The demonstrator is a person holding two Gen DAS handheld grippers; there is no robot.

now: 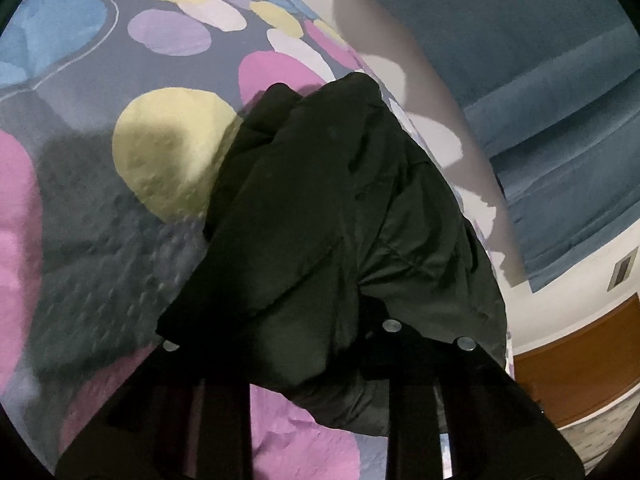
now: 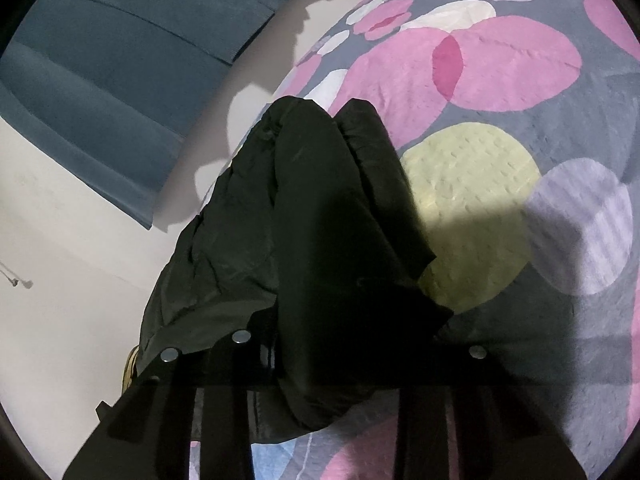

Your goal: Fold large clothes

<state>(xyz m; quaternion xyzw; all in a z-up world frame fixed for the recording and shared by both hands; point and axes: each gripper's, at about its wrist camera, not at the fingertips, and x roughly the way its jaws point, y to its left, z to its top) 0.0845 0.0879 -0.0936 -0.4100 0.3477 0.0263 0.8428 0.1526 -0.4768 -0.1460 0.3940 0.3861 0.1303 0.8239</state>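
Note:
A black padded jacket (image 1: 340,208) lies bunched along the edge of a bed with a spotted cover (image 1: 120,80). My left gripper (image 1: 320,360) has the jacket's fabric draped between and over its fingers, which are largely hidden by it. The same jacket (image 2: 320,220) fills the middle of the right wrist view, folded into thick rolls. My right gripper (image 2: 320,364) also has the fabric bunched between its fingers. The fingertips of both are covered by cloth.
The bed cover (image 2: 500,80) has pink, yellow, lilac and blue circles. A blue curtain (image 1: 540,100) hangs by a white wall beyond the bed edge; it also shows in the right wrist view (image 2: 100,80). A brown wooden panel (image 1: 580,368) is low on the wall.

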